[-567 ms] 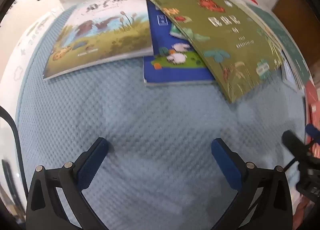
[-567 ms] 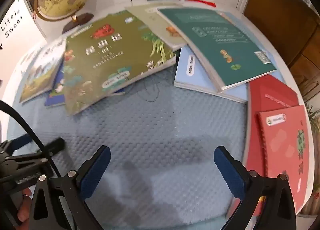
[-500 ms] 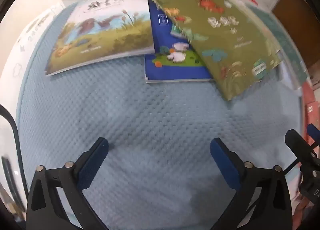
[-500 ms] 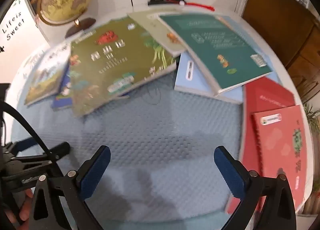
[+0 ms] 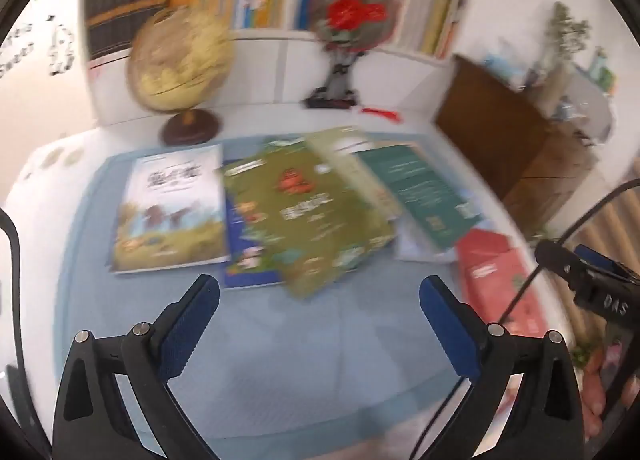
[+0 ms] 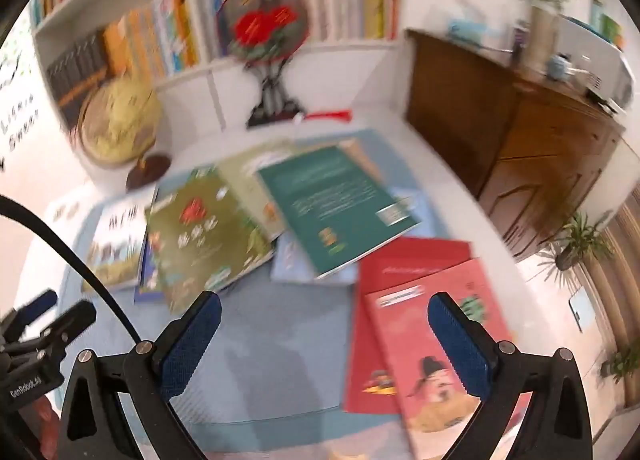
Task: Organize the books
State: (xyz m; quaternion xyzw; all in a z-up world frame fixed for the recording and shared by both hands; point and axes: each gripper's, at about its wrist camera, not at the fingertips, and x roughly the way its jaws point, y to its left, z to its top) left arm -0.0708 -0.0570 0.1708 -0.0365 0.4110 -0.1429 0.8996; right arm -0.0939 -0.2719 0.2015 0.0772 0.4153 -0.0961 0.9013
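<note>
Several books lie spread on a blue mat (image 5: 304, 360). A landscape picture book (image 5: 172, 211) is at the left, a blue book (image 5: 240, 260) lies under an olive green book (image 5: 308, 215), then a dark green book (image 5: 420, 191) and red books (image 5: 496, 276). In the right wrist view the olive book (image 6: 204, 236), dark green book (image 6: 336, 203) and red books (image 6: 424, 324) show. My left gripper (image 5: 320, 324) is open and empty above the mat's front. My right gripper (image 6: 324, 340) is open and empty, near the red books.
A globe (image 5: 184, 59) and a round fan on a stand (image 5: 348, 19) stand at the back of the white table. Bookshelves (image 6: 160, 31) fill the wall behind. A wooden cabinet (image 6: 520, 131) stands at the right. The other gripper shows at each view's edge.
Both grippers have lifted and tilted up and back from the mat. The shelves and cabinet have come into view. The books have not moved. Both stay open.
</note>
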